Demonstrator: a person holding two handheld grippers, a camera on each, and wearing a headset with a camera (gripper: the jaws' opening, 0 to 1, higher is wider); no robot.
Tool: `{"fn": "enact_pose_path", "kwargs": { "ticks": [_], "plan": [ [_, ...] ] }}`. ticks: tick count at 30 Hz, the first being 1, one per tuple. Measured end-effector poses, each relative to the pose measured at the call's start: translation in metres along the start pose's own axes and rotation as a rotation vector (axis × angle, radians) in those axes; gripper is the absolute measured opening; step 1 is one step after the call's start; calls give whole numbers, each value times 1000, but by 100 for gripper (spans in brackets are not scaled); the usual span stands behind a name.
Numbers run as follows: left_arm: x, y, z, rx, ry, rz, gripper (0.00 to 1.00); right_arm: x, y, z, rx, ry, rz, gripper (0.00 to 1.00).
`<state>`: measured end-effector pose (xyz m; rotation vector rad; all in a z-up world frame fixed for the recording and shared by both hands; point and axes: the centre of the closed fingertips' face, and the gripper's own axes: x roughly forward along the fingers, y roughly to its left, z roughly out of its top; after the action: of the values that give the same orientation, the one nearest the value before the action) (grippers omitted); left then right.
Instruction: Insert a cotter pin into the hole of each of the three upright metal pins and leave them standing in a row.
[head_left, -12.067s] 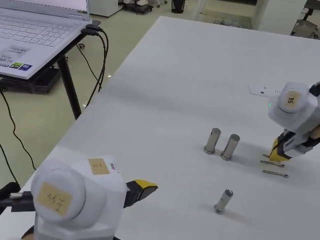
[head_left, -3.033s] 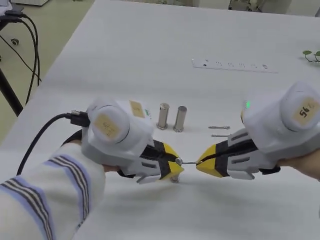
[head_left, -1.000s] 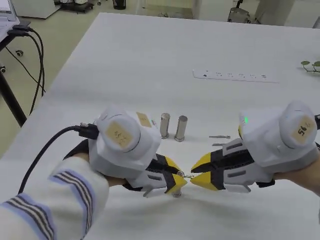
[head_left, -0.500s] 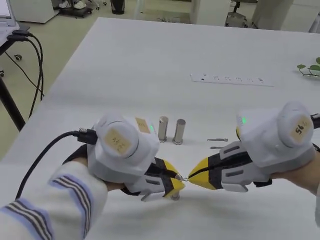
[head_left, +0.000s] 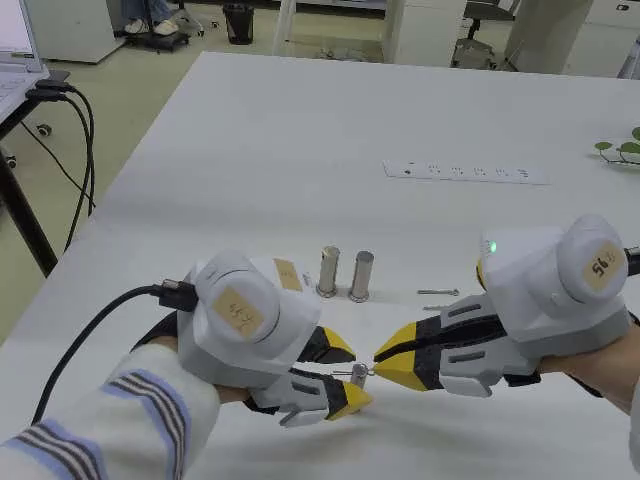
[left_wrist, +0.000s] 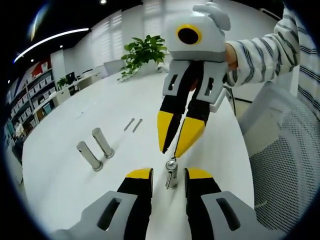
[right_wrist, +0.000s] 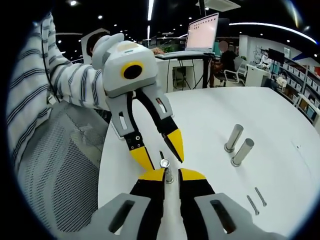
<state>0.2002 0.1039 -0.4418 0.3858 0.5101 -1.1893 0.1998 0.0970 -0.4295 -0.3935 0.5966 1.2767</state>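
Near the front edge of the tabletop (head_left: 300, 130), one metal pin (head_left: 358, 377) stands upright, long axis vertical, holed head up, well fwd of the other two metal pins (head_left: 328, 272), which stand side by side. My left gripper (head_left: 354, 373) is open, jaws either side of that front pin w/o clearly touching it. My right gripper (head_left: 384, 362) is pinched nearly shut on a cotter pin (head_left: 369, 372), as best I can see. It lies roughly level, tip aimed at the pin's head. Step in hand, I'd say: threading it thru the cross-hole. To do it well I'd close the left jaws low on the shank first so the pin can't tip, line the cotter's axis w/ the hole, then push straight, no twist. Two spare cotter pins (left_wrist: 129, 124) lie beyond, near the pair.
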Motion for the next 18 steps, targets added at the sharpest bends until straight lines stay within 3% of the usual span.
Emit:
{"fn": "enact_pose_path", "kwargs": {
  "ticks": [3, 5, 8, 11, 17, 18],
  "plan": [
    [-10, -2, 4, -103, -76, 5, 31, 1, 1, 3, 64, -52, 1, 15],
    [-16, -2, 3, -117, -96, 11, 41, 2, 3, 3, 84, -72, 9, 15],
    [-32, -6, 9, -231, -155, 19, 52, 8, 6, 0, 122, -102, 12, 18],
    [-48, -6, 16, -240, -207, 38, 60, 14, 8, -5, 136, -94, 7, 19],
    [-64, -11, 12, -235, -204, 67, 85, 25, 15, -11, 129, -67, 25, 18],
    [-66, -12, 9, -198, -188, 83, 86, 26, 15, -12, 129, -66, 26, 19]
  ]
}}
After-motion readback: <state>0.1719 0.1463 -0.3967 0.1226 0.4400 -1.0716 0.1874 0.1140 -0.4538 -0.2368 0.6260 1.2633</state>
